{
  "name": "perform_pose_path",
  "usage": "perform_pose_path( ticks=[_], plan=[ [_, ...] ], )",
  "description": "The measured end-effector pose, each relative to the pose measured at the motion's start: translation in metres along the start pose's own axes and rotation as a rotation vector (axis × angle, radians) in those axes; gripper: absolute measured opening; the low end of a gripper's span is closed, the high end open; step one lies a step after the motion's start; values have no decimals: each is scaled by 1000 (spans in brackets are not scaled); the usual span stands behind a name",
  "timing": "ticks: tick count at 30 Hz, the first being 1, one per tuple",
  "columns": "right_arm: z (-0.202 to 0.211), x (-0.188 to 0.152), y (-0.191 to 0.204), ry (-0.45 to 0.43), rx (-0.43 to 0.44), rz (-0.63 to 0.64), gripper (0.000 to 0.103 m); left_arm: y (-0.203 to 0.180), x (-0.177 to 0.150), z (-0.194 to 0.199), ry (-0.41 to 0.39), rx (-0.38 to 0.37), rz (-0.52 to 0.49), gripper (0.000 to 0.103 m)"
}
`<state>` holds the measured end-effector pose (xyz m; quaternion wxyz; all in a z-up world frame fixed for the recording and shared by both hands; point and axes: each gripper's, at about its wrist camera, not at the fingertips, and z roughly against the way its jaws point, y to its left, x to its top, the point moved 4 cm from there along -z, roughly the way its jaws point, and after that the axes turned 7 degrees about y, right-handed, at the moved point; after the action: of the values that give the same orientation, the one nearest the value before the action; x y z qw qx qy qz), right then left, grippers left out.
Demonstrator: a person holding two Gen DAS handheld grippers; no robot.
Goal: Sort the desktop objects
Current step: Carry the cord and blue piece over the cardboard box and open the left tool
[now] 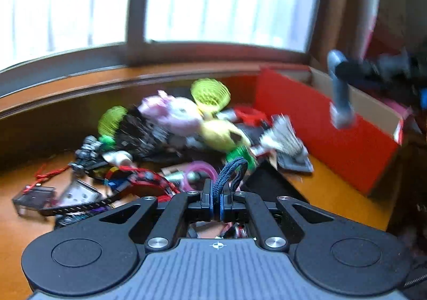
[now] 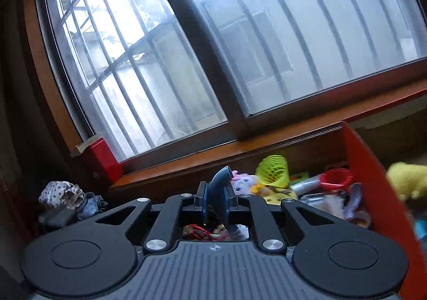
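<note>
A dark blue braided cord is seen pinched between the 2 fingers of the left gripper, which are pressed against it from both sides; the cord is looped upward above the fingertips and is held just above the wooden desk; a heap of mixed objects is recorded beyond it, including a pink plush toy, a yellow-green spring coil, a yellow plush toy, a pink ring, a white shuttlecock, a red-and-black strap and a small clear plastic case; a red cardboard box, open at the top, is noted to the right of the heap; much of the left wrist view is blurred, so smaller items cannot be identified; the right gripper is seen closed on a blue curved tube, which is clamped between its 2 fingers and projects above and below them; in the left wrist view the same gripper and tube are seen over the box; in the right wrist view a barred window fills the background, and a patterned cloth bundle is noted at the left.
</note>
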<state>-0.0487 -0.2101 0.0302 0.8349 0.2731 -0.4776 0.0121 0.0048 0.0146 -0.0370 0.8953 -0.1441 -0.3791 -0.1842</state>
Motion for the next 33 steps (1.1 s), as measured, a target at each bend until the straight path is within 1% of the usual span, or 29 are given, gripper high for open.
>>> perform_pose_path(
  ticks=[3, 6, 10, 14, 16, 21, 24, 27, 33],
  plan=[
    [17, 6, -18, -3, -46, 4, 13, 0, 17, 9, -31, 29, 42, 6],
    [36, 14, -37, -12, -101, 24, 13, -11, 34, 14, -62, 25, 71, 7],
    [59, 24, -60, -24, -167, 64, 13, -47, 58, 6, -92, -2, 59, 7],
    [75, 27, -86, -23, -227, 72, 13, -95, 84, -18, -95, -66, 4, 7],
    [82, 26, -103, -16, -258, 59, 13, -124, 95, -35, -80, -102, -33, 7],
    [93, 24, -148, 13, -363, 14, 13, -199, 119, -88, -18, -163, -136, 7],
    [99, 22, -179, 35, -416, -25, 13, -236, 127, -117, 23, -191, -162, 7],
    [104, 20, -207, 55, -461, -58, 13, -264, 131, -137, 49, -190, -181, 7],
    [111, 17, -245, 67, -502, -105, 13, -292, 135, -165, 102, -178, -181, 7]
  ],
)
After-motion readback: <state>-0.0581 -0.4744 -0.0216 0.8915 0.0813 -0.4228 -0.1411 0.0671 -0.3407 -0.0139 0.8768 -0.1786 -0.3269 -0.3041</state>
